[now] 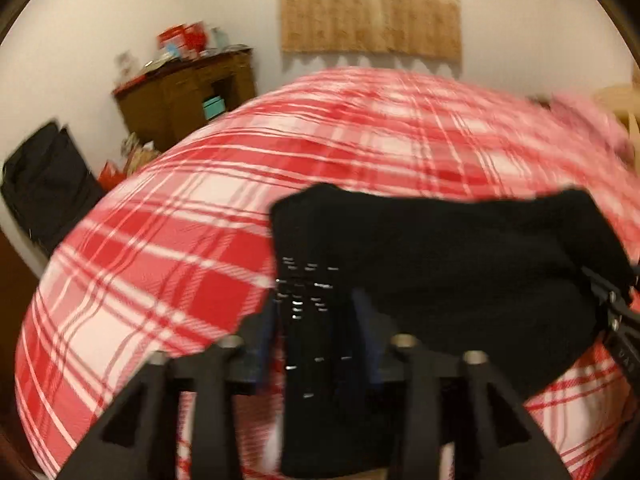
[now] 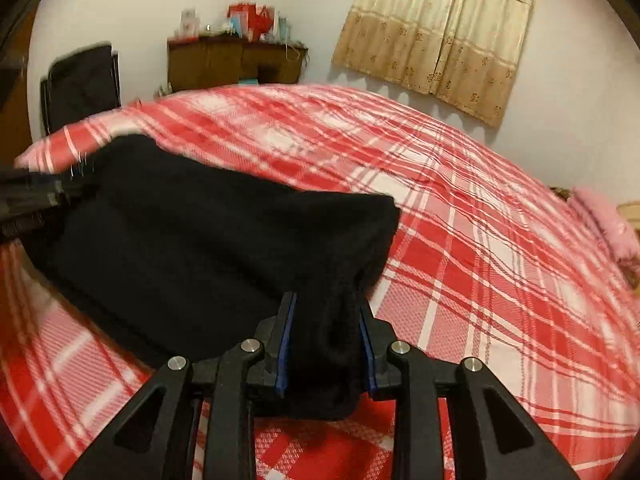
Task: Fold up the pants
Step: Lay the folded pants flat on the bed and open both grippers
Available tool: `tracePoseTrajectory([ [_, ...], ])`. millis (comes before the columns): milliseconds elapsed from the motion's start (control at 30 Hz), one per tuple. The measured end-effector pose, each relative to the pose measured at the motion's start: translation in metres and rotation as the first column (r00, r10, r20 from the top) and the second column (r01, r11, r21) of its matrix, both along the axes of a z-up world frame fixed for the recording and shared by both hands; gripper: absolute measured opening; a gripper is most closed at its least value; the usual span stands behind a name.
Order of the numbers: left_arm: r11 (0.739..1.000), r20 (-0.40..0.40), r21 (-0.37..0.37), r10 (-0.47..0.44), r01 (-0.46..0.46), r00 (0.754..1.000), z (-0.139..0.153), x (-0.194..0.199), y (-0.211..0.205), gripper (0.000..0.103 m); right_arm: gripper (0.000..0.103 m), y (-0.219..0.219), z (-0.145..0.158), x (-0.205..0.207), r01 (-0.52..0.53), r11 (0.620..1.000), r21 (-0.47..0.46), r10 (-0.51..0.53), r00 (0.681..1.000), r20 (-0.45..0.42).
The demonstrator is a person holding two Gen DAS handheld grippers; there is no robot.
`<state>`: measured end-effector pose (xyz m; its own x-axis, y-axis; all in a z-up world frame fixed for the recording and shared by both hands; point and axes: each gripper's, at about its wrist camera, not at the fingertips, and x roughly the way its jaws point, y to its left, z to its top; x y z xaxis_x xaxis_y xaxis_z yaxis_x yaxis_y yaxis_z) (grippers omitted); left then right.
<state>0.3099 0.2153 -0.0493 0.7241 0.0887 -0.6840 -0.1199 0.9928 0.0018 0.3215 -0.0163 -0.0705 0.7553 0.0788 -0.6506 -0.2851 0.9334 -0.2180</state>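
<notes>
Red plaid bedspread (image 2: 460, 240) fills my view, black pants (image 2: 192, 248) hanging just above it. My right gripper (image 2: 328, 340) pinches one end; my left gripper (image 1: 316, 332) straddles the other, jaws parted, contact unclear.

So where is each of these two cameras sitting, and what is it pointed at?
Left wrist view: rides on the left tongs, looking down along them at black pants on the red plaid bedspread; the right tongs show at the right edge.
Right wrist view: rides on the right tongs, clamped on the pants; the left tongs show at the left edge.
Shared: pants, bedspread, curtain, wooden cabinet.
</notes>
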Motion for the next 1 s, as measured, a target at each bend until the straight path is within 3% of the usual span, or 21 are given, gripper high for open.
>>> tracePoseTrajectory([
  [100,0.999,0.001,-0.012,0.039,-0.039,0.999,0.01,-0.012,0.02,0.083,0.03,-0.007,-0.002,-0.005,-0.025,0.999,-0.022,0.024,1.0,-0.017],
  [133,0.999,-0.012,-0.007,0.044,-0.044,0.999,0.011,-0.016,0.03,0.085,0.031,-0.008,-0.001,-0.005,-0.028,0.999,-0.018,0.028,0.999,-0.023],
  [267,0.986,-0.041,0.049,0.159,-0.157,0.986,0.015,-0.039,0.062,0.086,0.037,-0.006,0.003,0.001,-0.018,1.0,-0.009,0.018,1.0,-0.025],
  [367,0.976,-0.02,0.012,0.218,-0.218,0.976,0.02,-0.051,0.08,0.086,0.047,-0.008,0.006,0.005,-0.004,1.0,0.006,0.004,1.0,-0.014],
  [400,0.975,-0.005,-0.006,0.22,-0.22,0.975,0.023,-0.053,0.079,0.086,0.047,-0.011,0.01,0.004,0.0,1.0,0.029,0.001,1.0,-0.008],
  [533,0.983,0.086,-0.083,0.168,-0.161,0.982,0.037,-0.05,0.059,0.086,0.047,-0.023,0.041,-0.028,0.033,0.991,0.132,-0.053,0.987,0.149],
  [600,0.988,0.136,-0.106,0.128,-0.114,0.982,0.042,-0.046,0.044,0.086,0.047,-0.018,0.054,-0.043,-0.009,0.99,0.138,-0.022,0.975,0.221],
  [667,0.991,0.155,-0.1,0.1,-0.085,0.983,0.045,-0.039,0.027,0.086,0.047,-0.007,0.061,-0.05,-0.067,0.99,0.125,0.036,0.972,0.231],
  [767,0.993,0.106,-0.1,0.07,-0.059,0.992,0.034,-0.034,0.0,0.086,0.047,0.008,0.054,-0.053,-0.139,0.98,0.146,0.115,0.98,0.16],
  [900,0.989,-0.062,-0.061,0.132,-0.136,0.989,-0.005,-0.025,-0.01,0.086,0.047,0.0,0.016,-0.034,-0.055,0.985,0.162,0.064,0.997,-0.049],
  [933,0.987,-0.08,-0.075,0.139,-0.145,0.987,-0.011,-0.027,-0.008,0.086,0.047,-0.008,0.001,-0.027,-0.02,0.984,0.179,0.042,0.992,-0.118],
  [1000,0.988,-0.041,-0.081,0.128,-0.131,0.991,-0.013,-0.034,-0.005,0.087,0.047,-0.021,-0.005,-0.033,-0.039,0.968,0.247,0.065,0.993,-0.098],
])
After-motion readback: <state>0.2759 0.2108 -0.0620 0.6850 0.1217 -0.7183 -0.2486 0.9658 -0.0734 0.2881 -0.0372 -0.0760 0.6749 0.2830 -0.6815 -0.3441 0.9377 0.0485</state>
